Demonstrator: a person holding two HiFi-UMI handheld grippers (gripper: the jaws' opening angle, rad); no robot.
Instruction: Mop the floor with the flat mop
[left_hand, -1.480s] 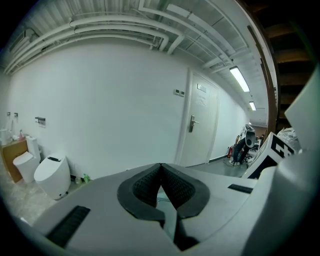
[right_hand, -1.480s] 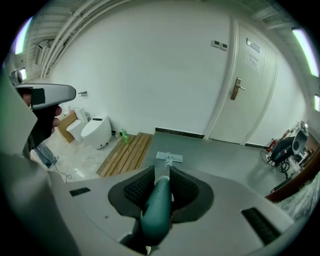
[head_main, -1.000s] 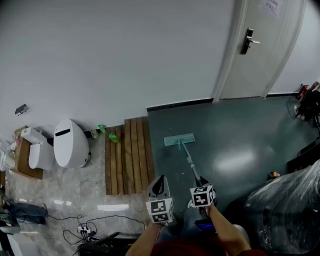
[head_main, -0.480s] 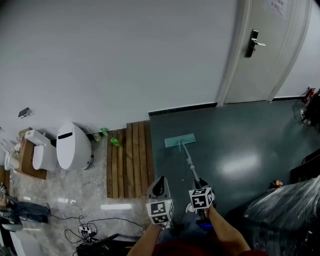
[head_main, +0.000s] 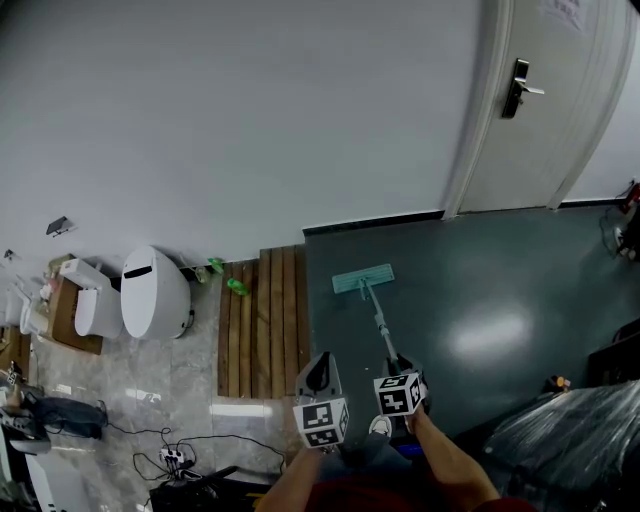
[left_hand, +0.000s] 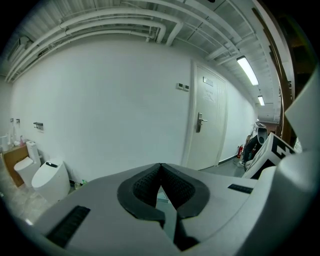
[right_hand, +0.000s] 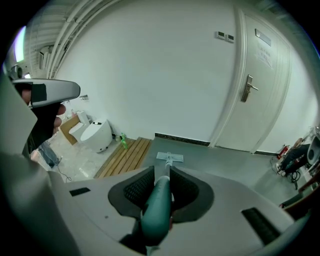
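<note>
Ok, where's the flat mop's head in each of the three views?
Head view: mop head, centre, on the dark floor right of the wooden slats.
Left gripper view: only a pale sliver in the gap between the fingers, likely it.
Right gripper view: centre, just above the fingers, at the far end of the mop handle.
Shared landmark: the white door, right of it in all three.

Dark floor (head_main: 500, 290) bears the flat mop (head_main: 362, 280), beside wooden slats (head_main: 262, 320).
</note>
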